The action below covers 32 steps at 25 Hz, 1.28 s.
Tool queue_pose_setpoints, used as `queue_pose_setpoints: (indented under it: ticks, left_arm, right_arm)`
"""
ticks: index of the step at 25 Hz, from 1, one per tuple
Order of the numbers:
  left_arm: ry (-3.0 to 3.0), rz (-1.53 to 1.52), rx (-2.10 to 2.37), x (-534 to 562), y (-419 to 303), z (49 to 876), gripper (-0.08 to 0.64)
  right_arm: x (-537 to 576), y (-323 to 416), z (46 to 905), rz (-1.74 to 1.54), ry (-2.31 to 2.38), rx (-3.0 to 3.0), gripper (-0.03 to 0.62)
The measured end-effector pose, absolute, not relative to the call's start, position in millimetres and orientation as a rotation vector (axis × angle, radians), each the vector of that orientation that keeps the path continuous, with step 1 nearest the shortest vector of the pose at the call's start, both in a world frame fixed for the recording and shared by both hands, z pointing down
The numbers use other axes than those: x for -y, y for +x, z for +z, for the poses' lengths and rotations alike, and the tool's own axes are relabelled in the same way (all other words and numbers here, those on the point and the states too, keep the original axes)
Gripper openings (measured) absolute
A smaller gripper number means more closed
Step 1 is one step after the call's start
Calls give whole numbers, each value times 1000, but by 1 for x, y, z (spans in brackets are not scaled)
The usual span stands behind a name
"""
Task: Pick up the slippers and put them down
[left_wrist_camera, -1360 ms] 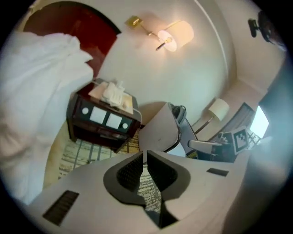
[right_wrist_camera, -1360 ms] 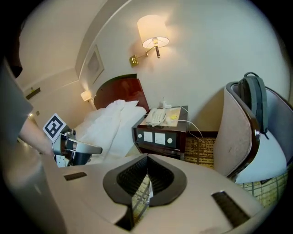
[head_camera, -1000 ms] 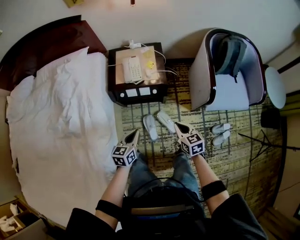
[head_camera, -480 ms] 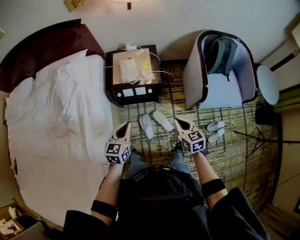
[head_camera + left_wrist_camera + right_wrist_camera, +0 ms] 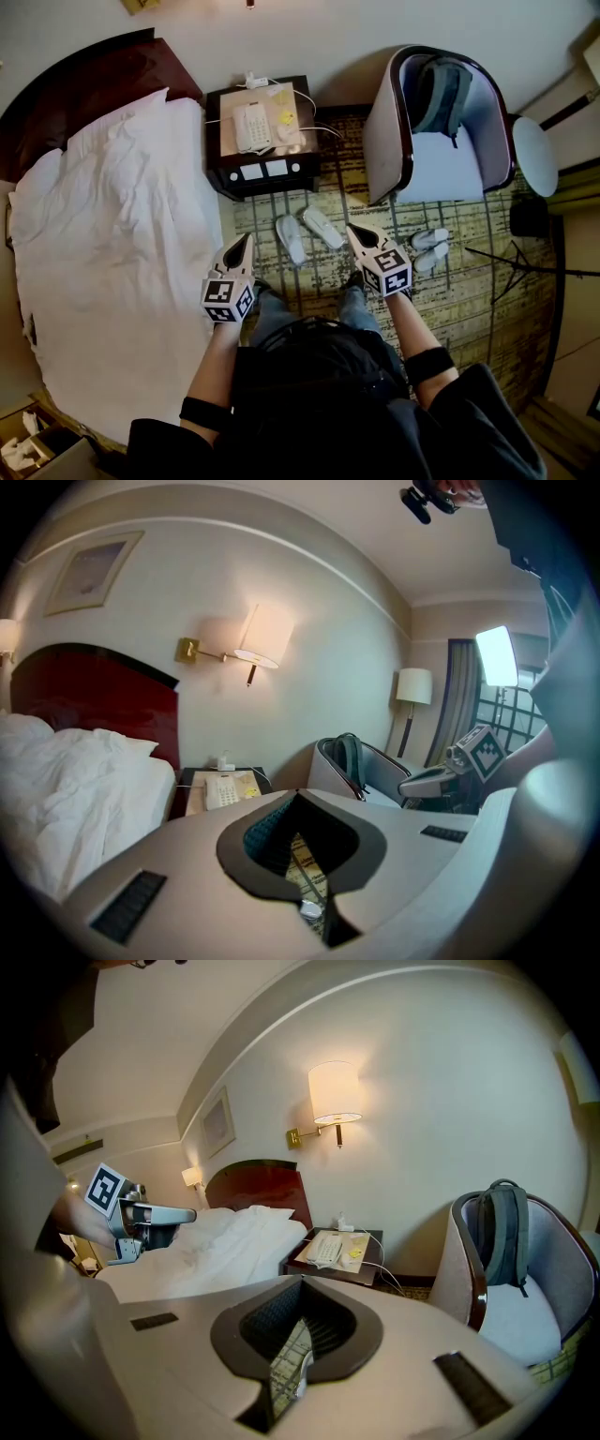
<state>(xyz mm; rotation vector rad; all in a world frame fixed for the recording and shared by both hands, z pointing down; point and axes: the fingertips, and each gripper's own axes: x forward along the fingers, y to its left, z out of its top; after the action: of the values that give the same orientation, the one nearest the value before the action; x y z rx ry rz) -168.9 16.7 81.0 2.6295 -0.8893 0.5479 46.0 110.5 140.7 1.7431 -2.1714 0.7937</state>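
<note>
A pair of white slippers lies on the patterned carpet in front of the nightstand. A second white pair lies to the right, by the armchair. My left gripper hangs over the carpet left of the first pair, beside the bed edge, shut with nothing in it. My right gripper is just right of that pair, also shut and holding nothing. In the left gripper view the jaws meet in front of the nightstand. In the right gripper view the closed jaws point toward the bed and phone.
A bed with white bedding fills the left. The dark nightstand carries a phone and cables. An armchair holds a backpack. A round table and a dark stand are at the right.
Both grippers have risen from the carpet and stayed shut, the left drifting toward the bed. The slippers lie where they were.
</note>
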Motion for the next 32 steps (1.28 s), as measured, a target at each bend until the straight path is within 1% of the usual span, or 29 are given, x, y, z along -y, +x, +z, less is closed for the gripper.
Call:
queue_pose_setpoints:
  ticks: [21,32]
  left_arm:
    - [2639,530,897,-18,-171,82,2]
    - [2618,564,868,-25,-172,95,2]
  right_arm:
    - [-116,42,145,804,1735,2170,2]
    - [-128,29,164,878,1695,2170,2]
